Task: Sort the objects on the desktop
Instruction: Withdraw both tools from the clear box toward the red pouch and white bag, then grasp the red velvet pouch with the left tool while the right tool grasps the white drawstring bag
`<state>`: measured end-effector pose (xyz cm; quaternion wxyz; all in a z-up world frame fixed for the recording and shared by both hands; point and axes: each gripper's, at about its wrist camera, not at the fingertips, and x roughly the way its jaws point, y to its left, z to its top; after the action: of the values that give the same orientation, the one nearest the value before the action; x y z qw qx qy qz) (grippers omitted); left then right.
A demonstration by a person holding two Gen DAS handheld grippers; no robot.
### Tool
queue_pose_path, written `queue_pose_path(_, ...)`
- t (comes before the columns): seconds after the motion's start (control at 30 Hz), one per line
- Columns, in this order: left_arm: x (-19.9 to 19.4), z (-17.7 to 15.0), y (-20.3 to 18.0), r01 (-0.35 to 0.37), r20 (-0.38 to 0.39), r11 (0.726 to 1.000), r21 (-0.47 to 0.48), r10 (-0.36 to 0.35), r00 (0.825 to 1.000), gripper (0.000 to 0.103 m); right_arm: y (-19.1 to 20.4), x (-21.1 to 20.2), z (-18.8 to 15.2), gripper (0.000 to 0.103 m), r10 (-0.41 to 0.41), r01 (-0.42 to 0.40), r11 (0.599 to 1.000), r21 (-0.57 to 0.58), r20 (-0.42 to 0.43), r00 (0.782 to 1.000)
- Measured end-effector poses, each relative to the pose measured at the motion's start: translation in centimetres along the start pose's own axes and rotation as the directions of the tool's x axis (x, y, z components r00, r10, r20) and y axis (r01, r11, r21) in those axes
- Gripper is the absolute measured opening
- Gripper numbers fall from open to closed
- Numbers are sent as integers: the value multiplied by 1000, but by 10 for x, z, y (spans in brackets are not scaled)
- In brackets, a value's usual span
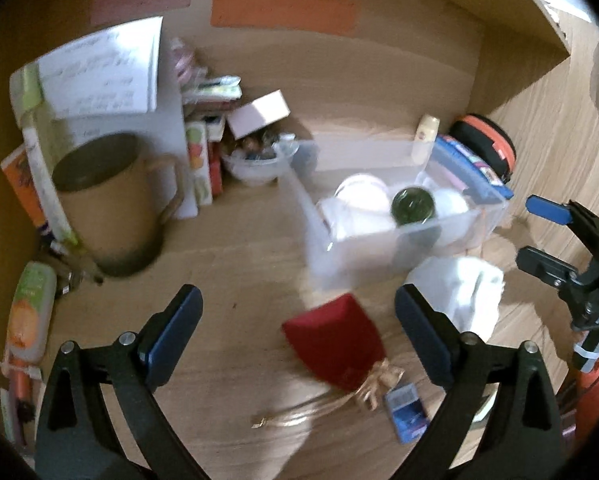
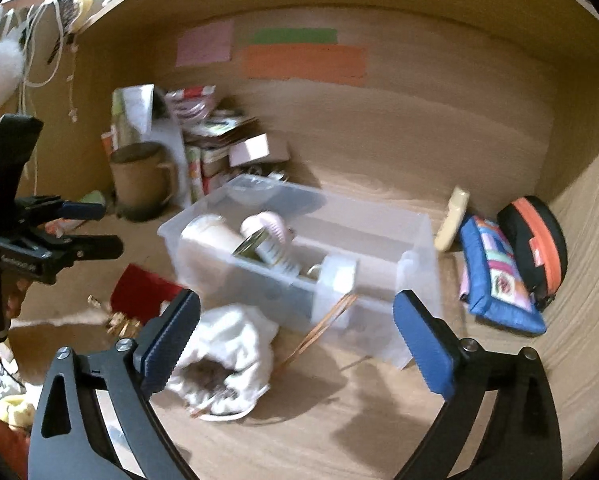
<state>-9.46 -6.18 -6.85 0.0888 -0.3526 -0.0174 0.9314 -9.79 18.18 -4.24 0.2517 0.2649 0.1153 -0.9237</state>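
A clear plastic bin (image 1: 399,236) (image 2: 379,280) stands mid-desk and holds white jars, a green-lidded jar (image 1: 412,205) and a tin can (image 2: 269,250). A red pouch (image 1: 333,338) (image 2: 141,294) with a gold tie lies in front of it, between the fingers of my open left gripper (image 1: 297,328), which is empty. A white cloth bag (image 2: 227,356) (image 1: 471,292) lies by the bin's near side. My right gripper (image 2: 295,332) is open and empty just above it. Each gripper shows in the other's view: the right (image 1: 539,236), the left (image 2: 99,228).
A brown mug (image 1: 111,200) (image 2: 141,178), papers and books stand at the back left. A blue patchwork pouch (image 2: 495,276) and a black-orange case (image 2: 535,240) lie right of the bin. A small blue card (image 1: 405,410) lies near the red pouch. Wooden walls enclose the desk.
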Motion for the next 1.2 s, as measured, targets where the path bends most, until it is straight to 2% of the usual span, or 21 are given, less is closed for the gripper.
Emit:
queue_pose_path(0.37,11,-29,5,39,-85,999,-19,-40,996,98,23,3,-27,97,108,-106,994,26,-70,992)
queue_pose_path(0.67,33,-34,3,56,-157,998,-28,-60,986,98,27,28,-39,97,125,-116,992,54,-188,974)
queue_pose_path(0.83,47,-30,4,72,-200,997,-35,-77,977,98,28,49,-41,97,158,-144,987,71,-261,952)
queue_pose_path(0.97,52,-28,1,84,-205,996,-33,-89,975,98,29,65,-43,97,171,-155,985,74,-317,933)
queue_pose_path(1.07,56,-25,0,82,-201,996,-29,-86,976,98,27,70,-41,97,190,-172,982,85,-321,928)
queue_pose_path(1.2,61,-23,-4,69,-195,997,-20,-71,978,98,26,69,-37,95,188,-173,982,74,-298,936)
